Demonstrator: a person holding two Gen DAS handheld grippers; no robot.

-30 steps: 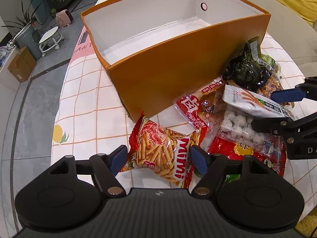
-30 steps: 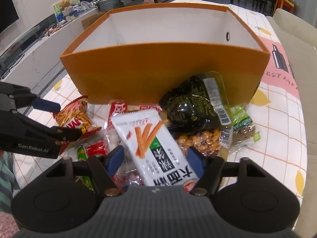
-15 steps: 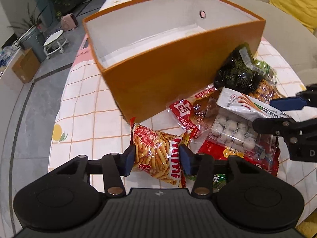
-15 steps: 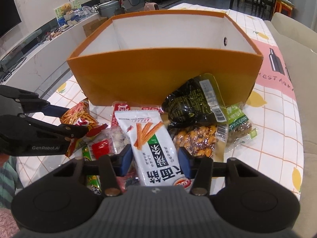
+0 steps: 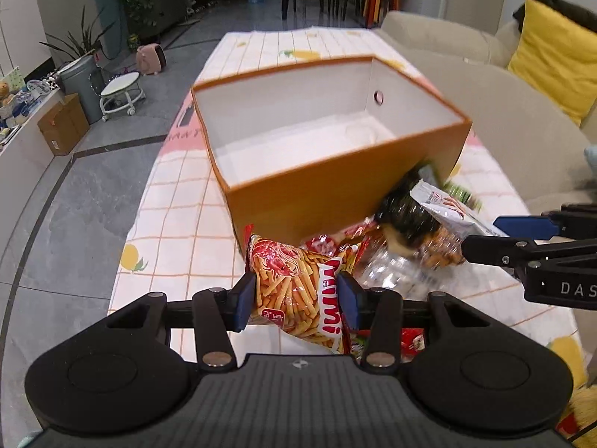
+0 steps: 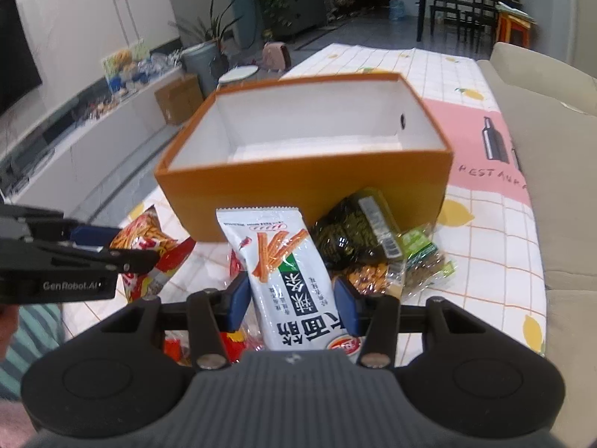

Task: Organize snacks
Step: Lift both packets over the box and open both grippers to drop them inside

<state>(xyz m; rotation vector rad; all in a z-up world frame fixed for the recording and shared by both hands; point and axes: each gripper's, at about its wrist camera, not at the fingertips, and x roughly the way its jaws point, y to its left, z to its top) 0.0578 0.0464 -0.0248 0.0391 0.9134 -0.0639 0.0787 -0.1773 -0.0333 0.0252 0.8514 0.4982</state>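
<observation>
My left gripper (image 5: 296, 300) is shut on a red Mimi snack bag (image 5: 298, 291) and holds it lifted in front of the orange box (image 5: 335, 186), which is open, white inside and empty. My right gripper (image 6: 293, 302) is shut on a white snack packet with orange sticks printed on it (image 6: 287, 272) and holds it raised. The white packet also shows in the left wrist view (image 5: 444, 209), and the Mimi bag in the right wrist view (image 6: 149, 239). A black snack bag (image 6: 354, 227) and a bag of peanuts (image 6: 369, 276) lie below by the box.
The table has a checked cloth with lemons (image 5: 179, 224). More snack packets lie in a pile near the box front (image 5: 388, 268). A beige sofa (image 5: 485, 86) with a yellow cushion stands to the right. A cardboard box and a stool stand on the floor at the left.
Both grippers closed on their packets and lifted them off the pile. Both cameras rose and pulled back, so the box sits lower and farther in view.
</observation>
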